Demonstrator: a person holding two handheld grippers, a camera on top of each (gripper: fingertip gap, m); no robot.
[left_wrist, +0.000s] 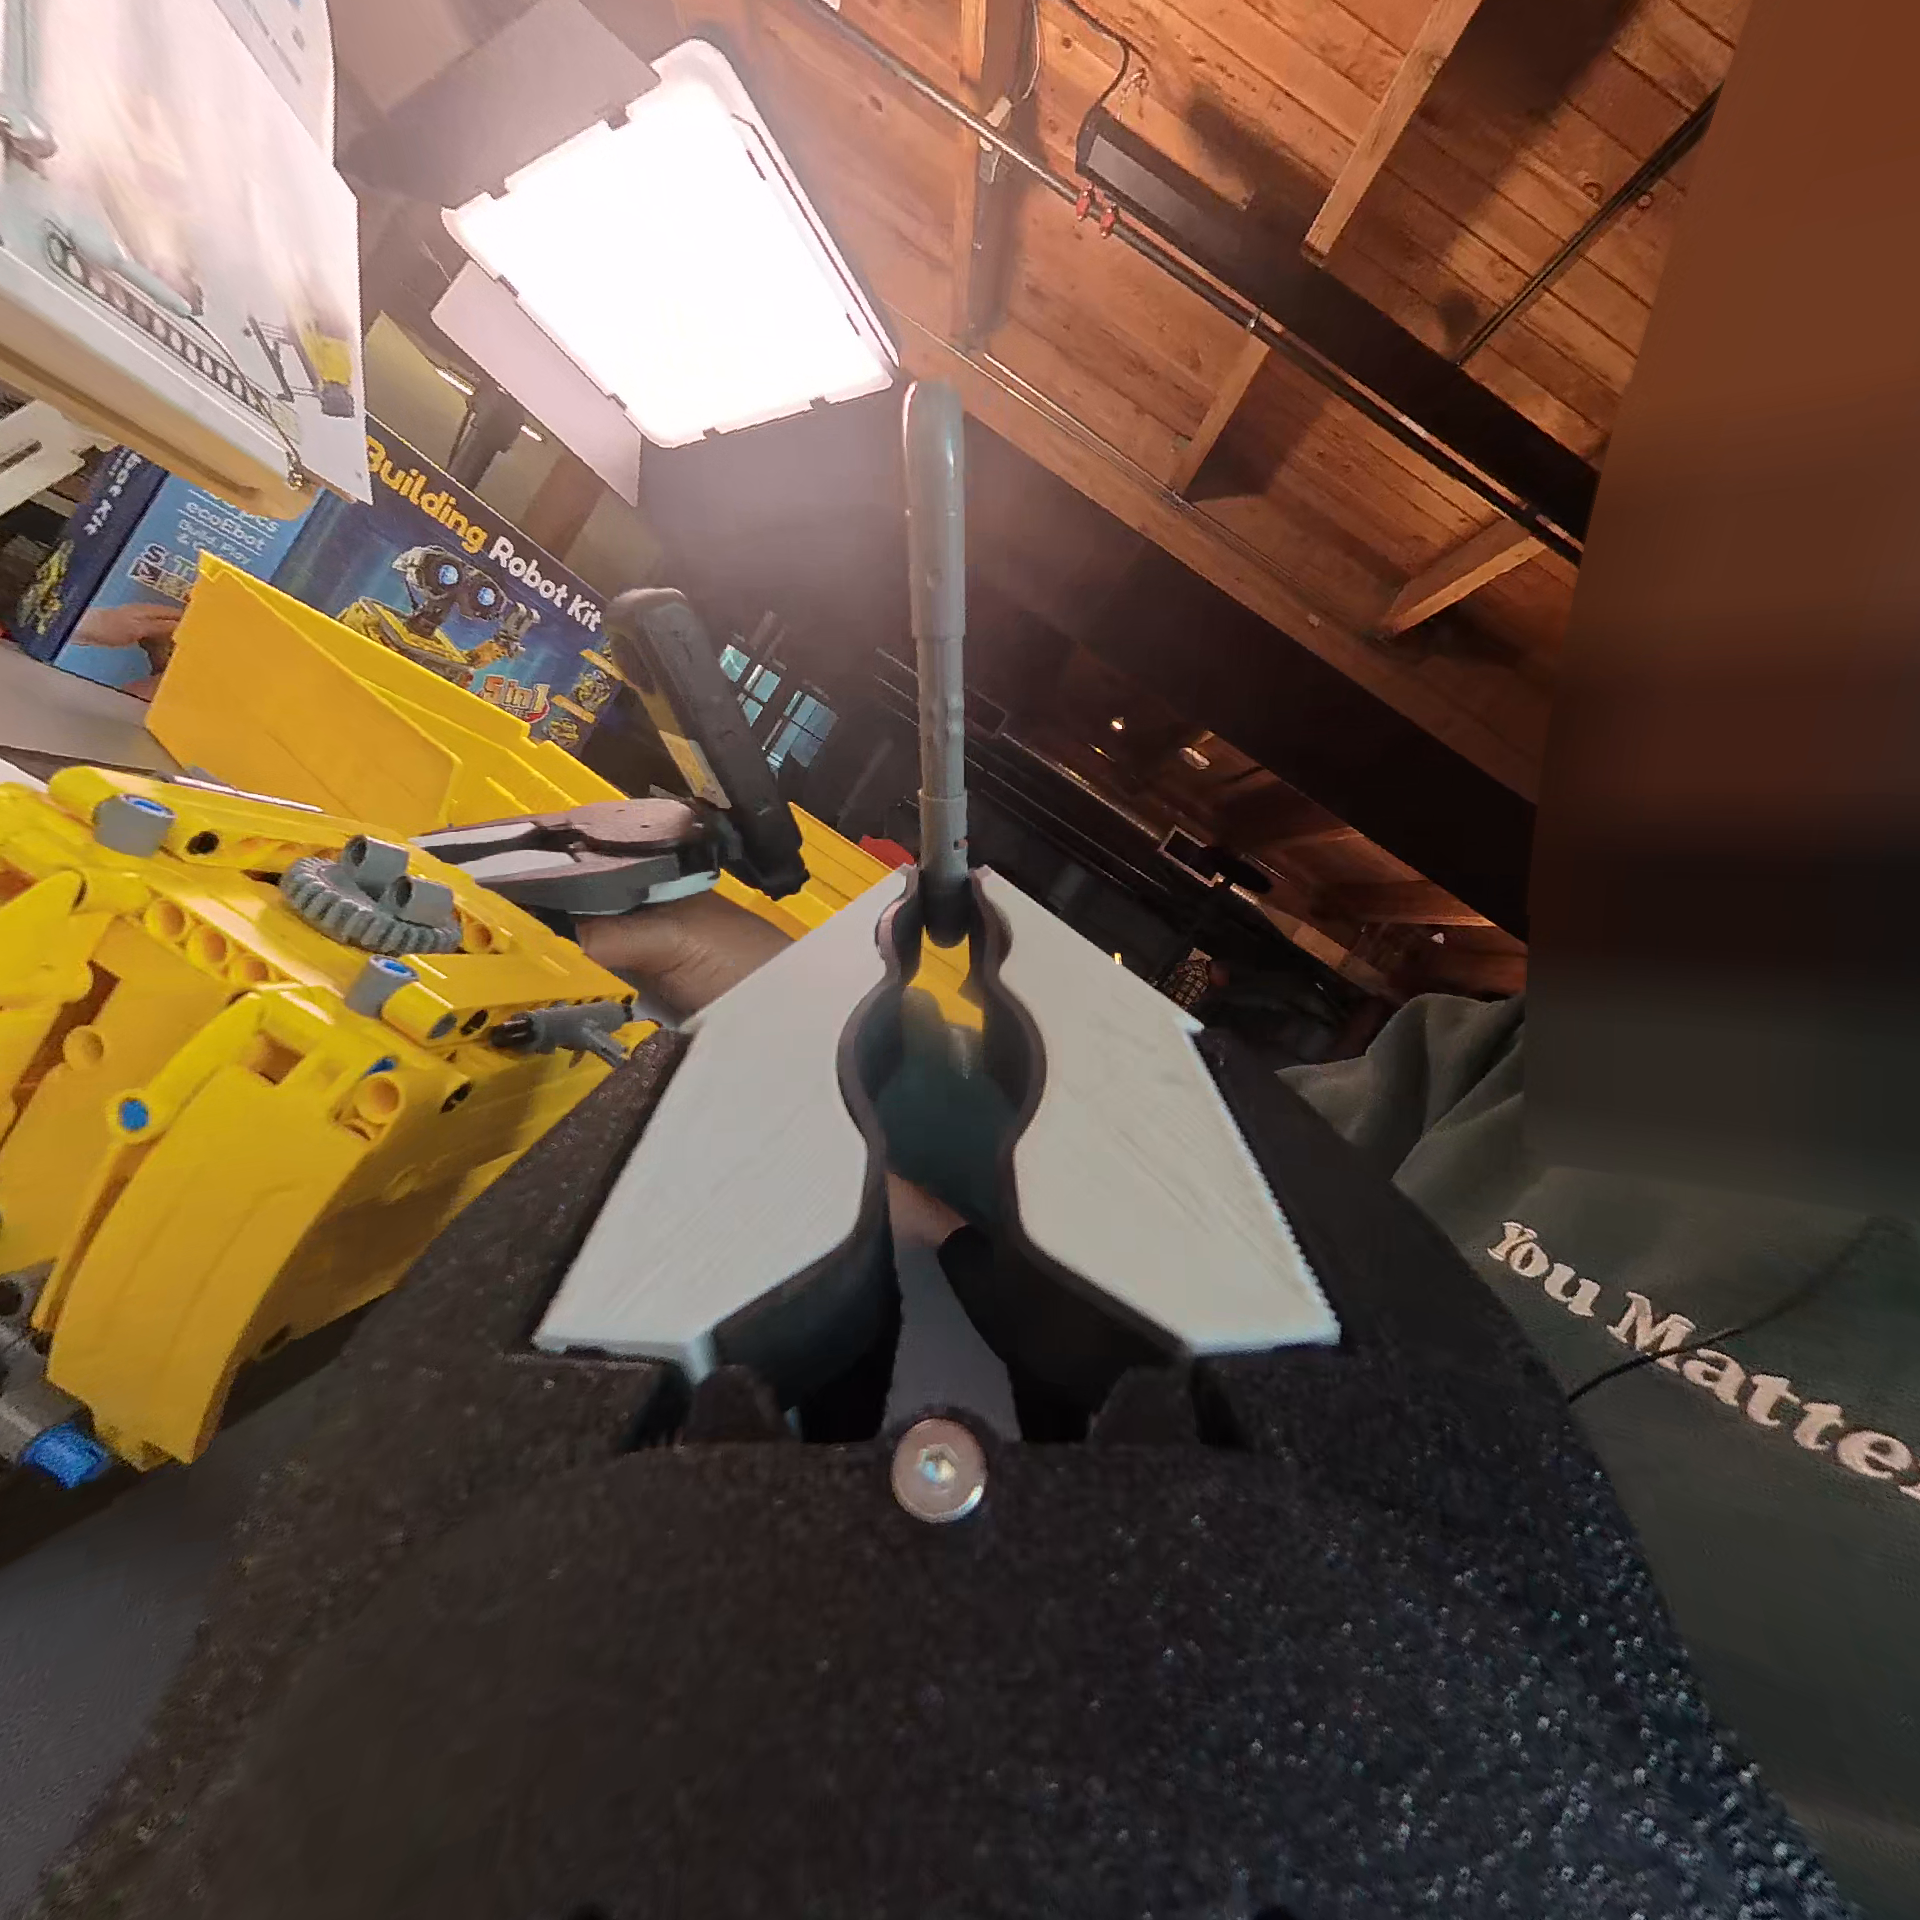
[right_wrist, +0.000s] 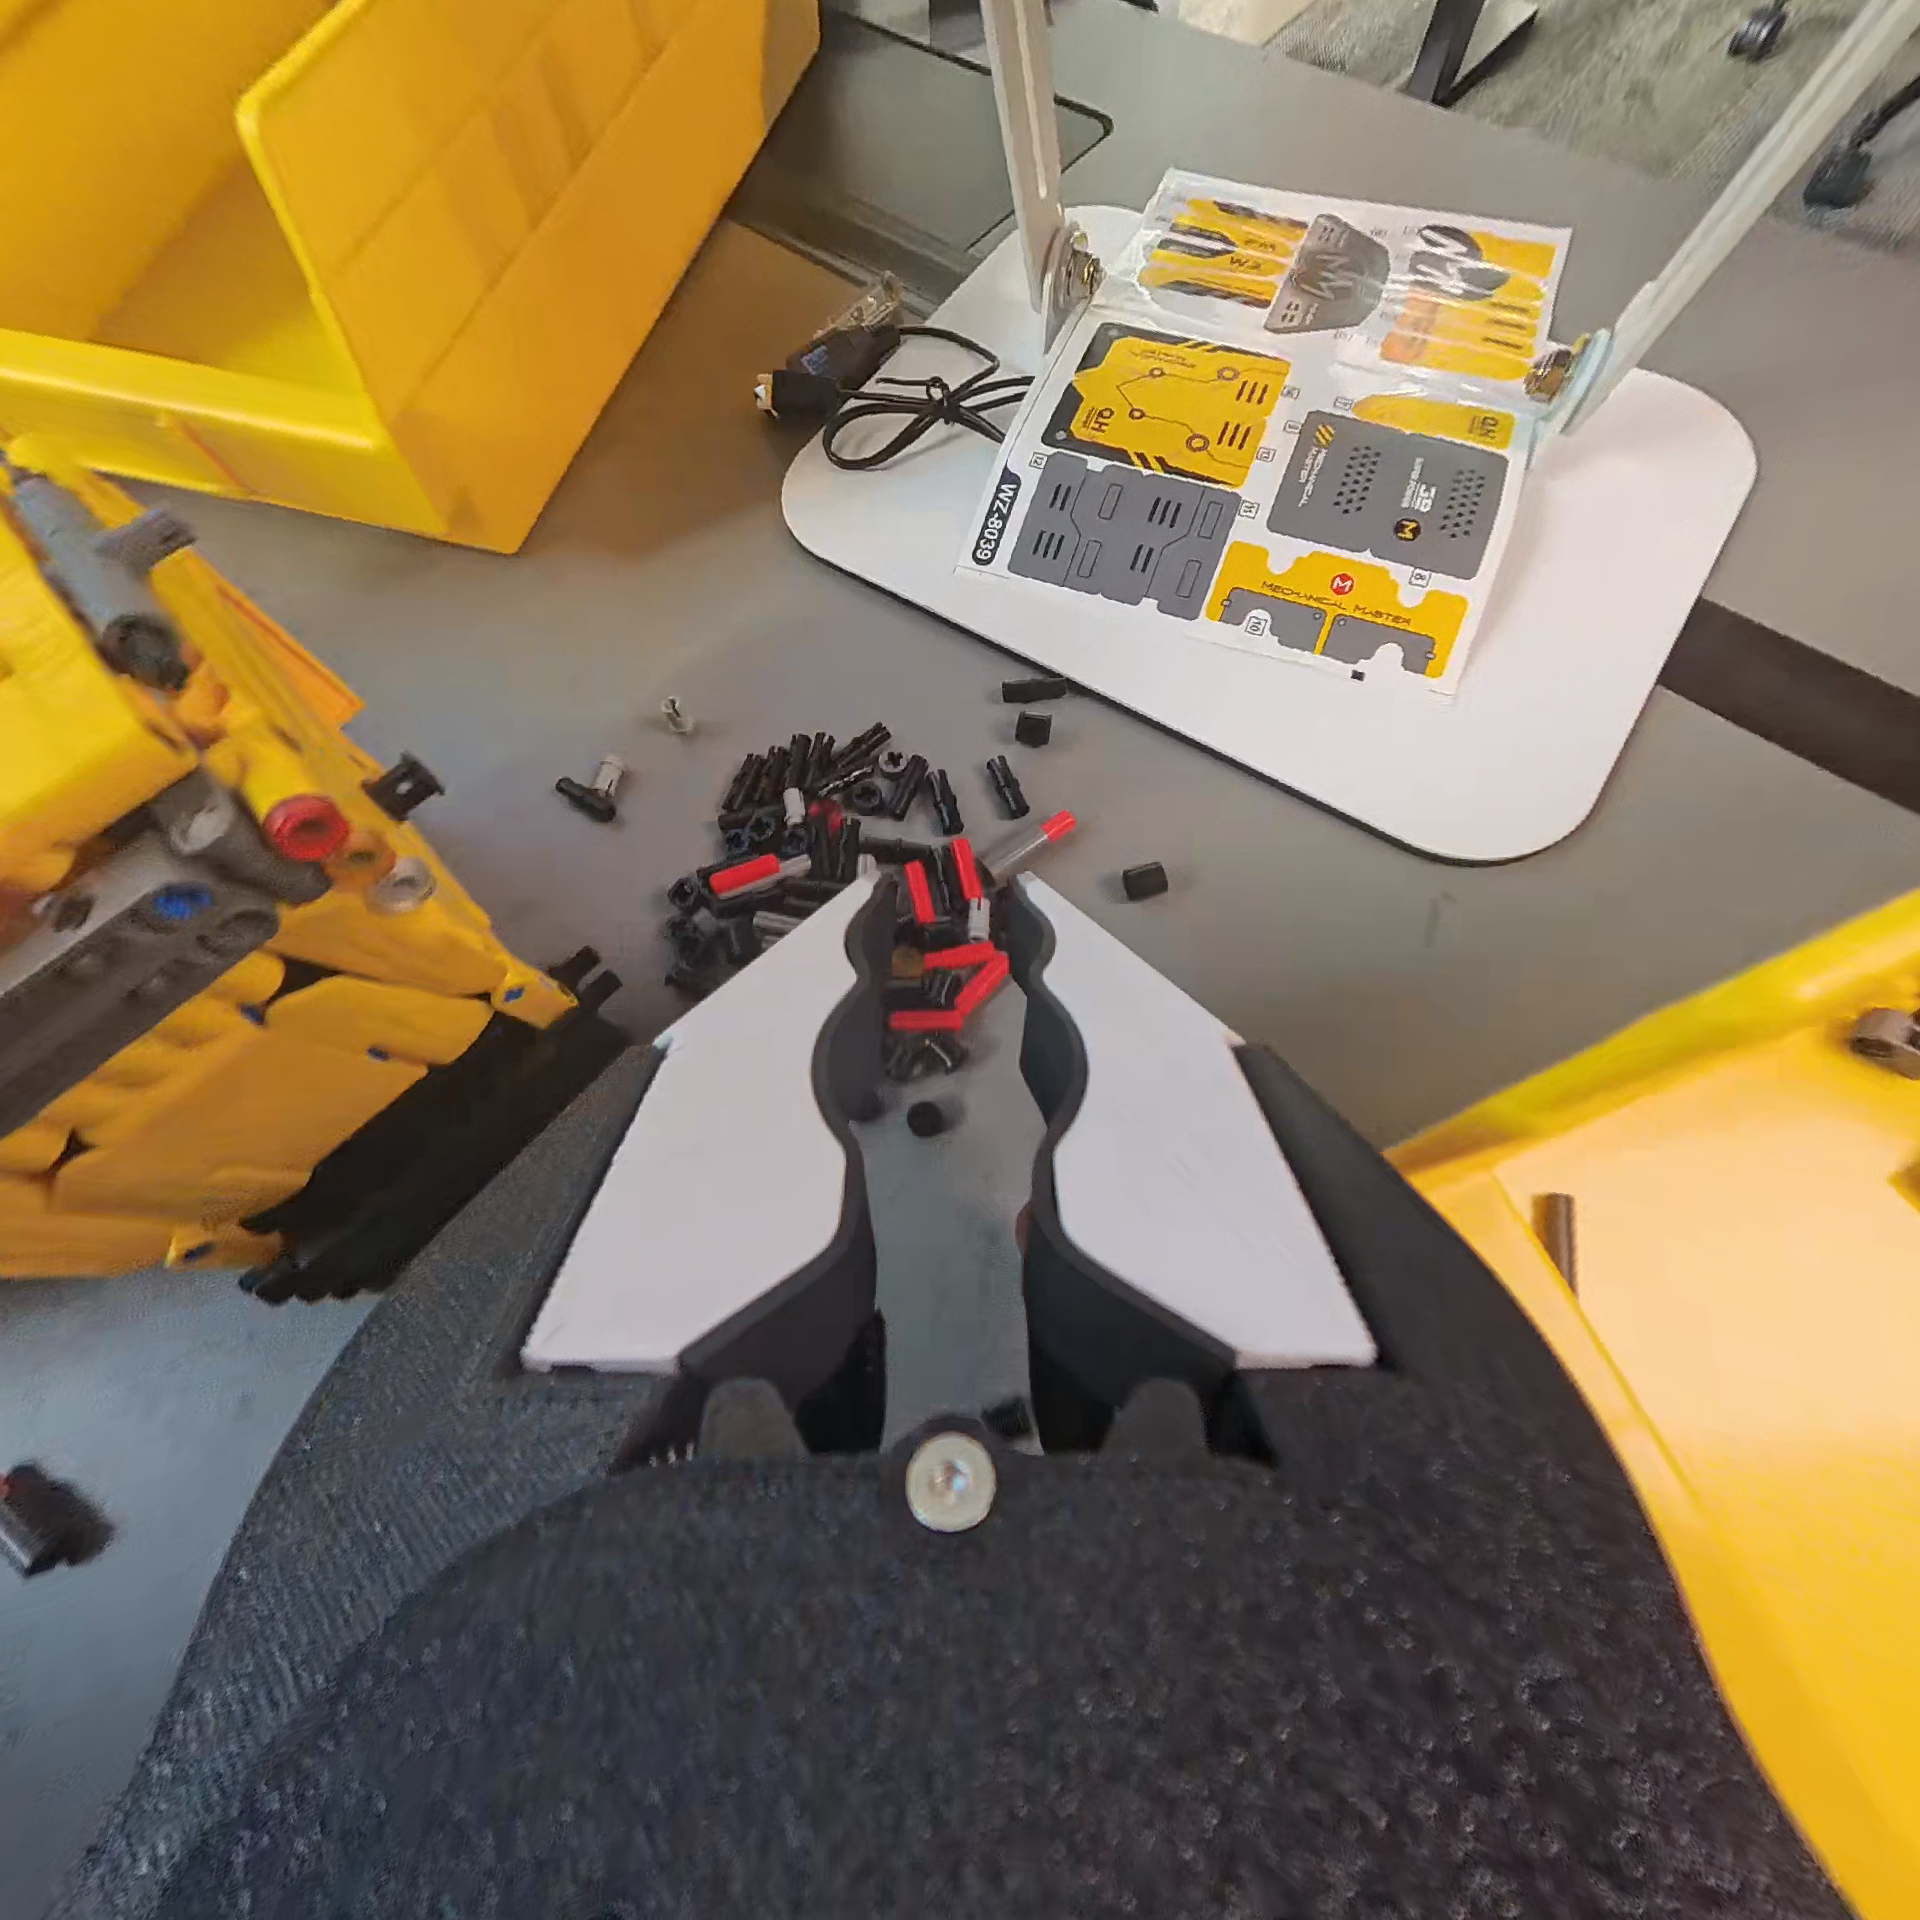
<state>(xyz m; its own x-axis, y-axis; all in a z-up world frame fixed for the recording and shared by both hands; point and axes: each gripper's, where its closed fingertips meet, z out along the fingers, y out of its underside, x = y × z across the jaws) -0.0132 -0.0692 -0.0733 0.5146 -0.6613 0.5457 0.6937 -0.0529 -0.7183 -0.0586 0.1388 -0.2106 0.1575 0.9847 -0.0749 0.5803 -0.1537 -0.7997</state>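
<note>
One grey rod (left_wrist: 938, 665), one sticker sheet (right_wrist: 1283, 436), one black cable (right_wrist: 894, 400) and one yellow model (right_wrist: 156, 935). Two yellow bins (right_wrist: 416, 260) show (a third yellow edge sits at right). The small black and red pins (right_wrist: 862, 862) on the worktop (right_wrist: 1299, 956) are heaped too densely to count.

Printed lettering runs across the blue cardboard boxes (left_wrist: 473, 582) stacked behind the yellow bins in the left wrist view, beside a picture of a yellow toy robot. A line of pale words is stitched on the dark green sweatshirt (left_wrist: 1704, 1392) at the right edge. In the right wrist view, the sticker sheet (right_wrist: 1278, 447) on the white stand base (right_wrist: 1621, 665) carries small lettering, logos and number tags on its yellow and grey decals, with a code along its left edge.
</note>
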